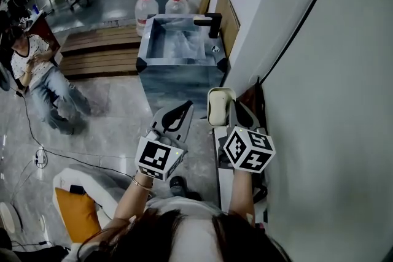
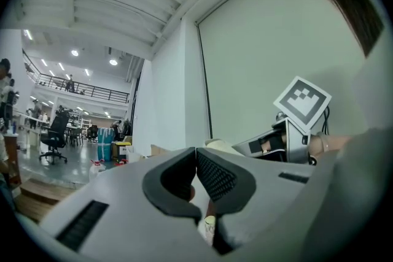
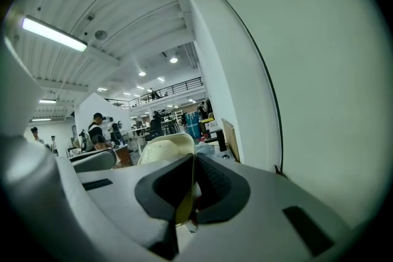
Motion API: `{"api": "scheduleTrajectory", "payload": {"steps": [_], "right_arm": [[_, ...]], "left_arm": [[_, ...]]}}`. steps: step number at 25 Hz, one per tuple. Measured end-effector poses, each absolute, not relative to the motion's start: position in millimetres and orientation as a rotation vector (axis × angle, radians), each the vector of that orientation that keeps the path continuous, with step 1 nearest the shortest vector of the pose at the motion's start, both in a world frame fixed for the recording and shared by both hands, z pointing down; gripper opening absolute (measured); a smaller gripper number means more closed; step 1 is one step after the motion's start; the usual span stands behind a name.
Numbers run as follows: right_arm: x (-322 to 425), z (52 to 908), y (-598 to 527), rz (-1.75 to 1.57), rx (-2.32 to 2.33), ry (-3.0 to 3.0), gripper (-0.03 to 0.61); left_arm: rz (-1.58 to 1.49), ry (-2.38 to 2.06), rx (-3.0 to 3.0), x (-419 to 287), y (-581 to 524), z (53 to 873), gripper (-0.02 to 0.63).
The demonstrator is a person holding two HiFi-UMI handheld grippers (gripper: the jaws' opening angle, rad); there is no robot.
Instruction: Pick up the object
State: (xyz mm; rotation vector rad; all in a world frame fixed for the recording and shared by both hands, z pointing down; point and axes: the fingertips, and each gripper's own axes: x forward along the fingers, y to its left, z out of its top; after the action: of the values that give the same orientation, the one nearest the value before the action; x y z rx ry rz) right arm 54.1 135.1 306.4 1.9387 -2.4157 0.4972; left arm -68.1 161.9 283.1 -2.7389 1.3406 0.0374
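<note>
Clearly off the ground: the cream object (image 1: 218,106) hangs pinched in the right gripper (image 1: 232,107), close beside the white wall (image 1: 319,101).
Its thin rim stands edge-on between the clenched jaws, probably because so slim a wall offers the surest bite. The left gripper (image 1: 186,106), closed on nothing, hovers alongside, likely because one grip suffices.

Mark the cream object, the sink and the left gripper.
cream object (image 1: 219,106), head view, upper rounded face.
sink (image 1: 178,62), head view, near rim.
left gripper (image 2: 196,150), left gripper view, where closed tips meet.
</note>
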Motion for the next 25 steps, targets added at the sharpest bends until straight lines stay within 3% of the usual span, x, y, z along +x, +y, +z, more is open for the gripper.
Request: {"api": "scheduleTrajectory", "payload": {"steps": [25], "right_arm": [[99,299,221,0.475,1.883,-2.503,0.034]], "left_arm": [[0.033,1.414,-2.691,-21,248,282,0.009]]}}
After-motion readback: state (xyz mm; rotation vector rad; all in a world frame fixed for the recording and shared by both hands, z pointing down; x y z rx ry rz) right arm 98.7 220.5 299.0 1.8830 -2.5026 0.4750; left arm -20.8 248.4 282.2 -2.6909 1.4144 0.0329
